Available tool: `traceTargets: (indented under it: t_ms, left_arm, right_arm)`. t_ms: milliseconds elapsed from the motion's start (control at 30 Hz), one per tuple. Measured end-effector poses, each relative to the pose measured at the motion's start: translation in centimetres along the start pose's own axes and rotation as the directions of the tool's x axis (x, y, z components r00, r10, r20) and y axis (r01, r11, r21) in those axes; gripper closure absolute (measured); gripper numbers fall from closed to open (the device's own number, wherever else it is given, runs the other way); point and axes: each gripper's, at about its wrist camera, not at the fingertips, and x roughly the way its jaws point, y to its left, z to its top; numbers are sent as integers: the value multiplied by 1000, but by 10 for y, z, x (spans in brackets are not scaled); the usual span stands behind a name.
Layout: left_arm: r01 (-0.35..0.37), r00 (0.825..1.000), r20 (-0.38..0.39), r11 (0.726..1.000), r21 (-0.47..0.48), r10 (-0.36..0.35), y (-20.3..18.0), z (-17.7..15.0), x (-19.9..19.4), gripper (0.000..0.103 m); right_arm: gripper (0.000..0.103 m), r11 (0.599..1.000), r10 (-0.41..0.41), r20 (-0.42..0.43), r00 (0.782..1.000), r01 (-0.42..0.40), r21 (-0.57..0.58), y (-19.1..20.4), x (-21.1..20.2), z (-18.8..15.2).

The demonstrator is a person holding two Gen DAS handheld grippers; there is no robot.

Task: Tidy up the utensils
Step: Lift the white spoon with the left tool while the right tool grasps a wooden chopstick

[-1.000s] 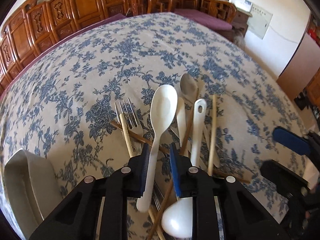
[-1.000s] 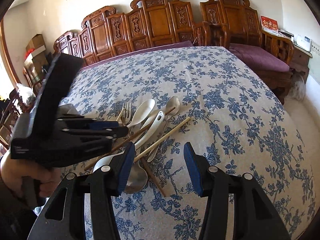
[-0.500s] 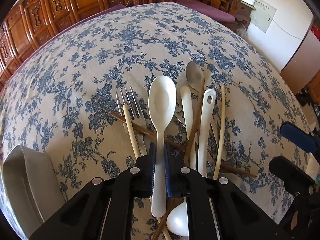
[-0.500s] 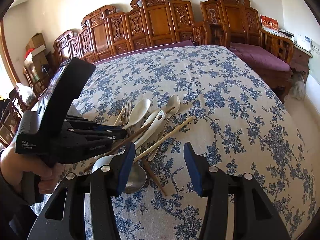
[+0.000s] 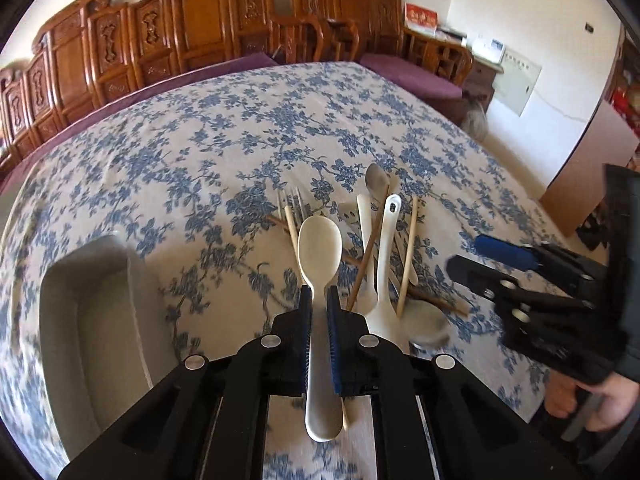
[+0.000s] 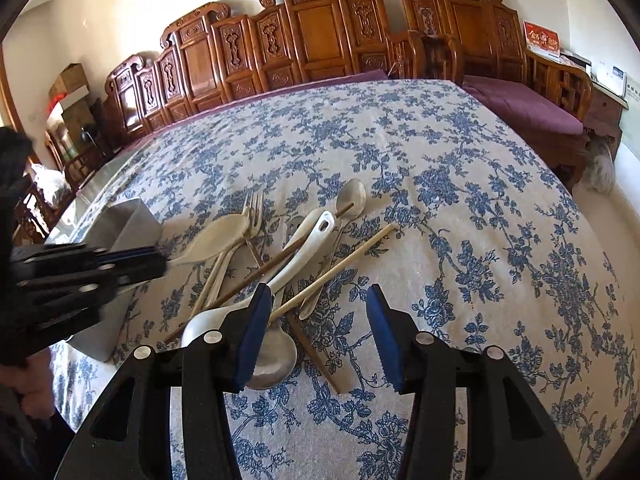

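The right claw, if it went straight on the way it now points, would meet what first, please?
Probably the pale chopstick lying slantwise across the pile: it crosses just ahead of the open right claw, near its left finger. Beyond that lies only the flowered tablecloth. Depth is hard to judge.

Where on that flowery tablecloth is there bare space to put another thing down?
The far half of the tablecloth, between the utensil pile and the carved chairs, is bare. So is the stretch right of the pale chopstick. It is crowded between the pile and the grey bin, where the left gripper holds the white spoon.
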Motion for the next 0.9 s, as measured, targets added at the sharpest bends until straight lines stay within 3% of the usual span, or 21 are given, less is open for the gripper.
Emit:
traceTargets:
  t_ms: [233, 600, 767, 900]
  left_arm:
    - [28, 996, 87, 999, -25, -26, 12, -19, -40, 97]
    - [46, 986, 162, 998, -46, -38, 31, -31, -69, 97]
    - [66, 981, 185, 995, -72, -52, 42, -33, -80, 97]
    - [75, 978, 203, 993, -86, -56, 48, -33, -88, 97]
  right_arm:
    - [54, 1000, -25, -31, 999, 25, -16, 7, 11, -2]
    - [74, 999, 45, -49, 998, -46, -27, 52, 26, 15]
    - [77, 1000, 4, -118, 993, -6, -14, 66, 62, 16]
    - [81, 997, -71, -125, 990, 66, -43, 78, 66, 21]
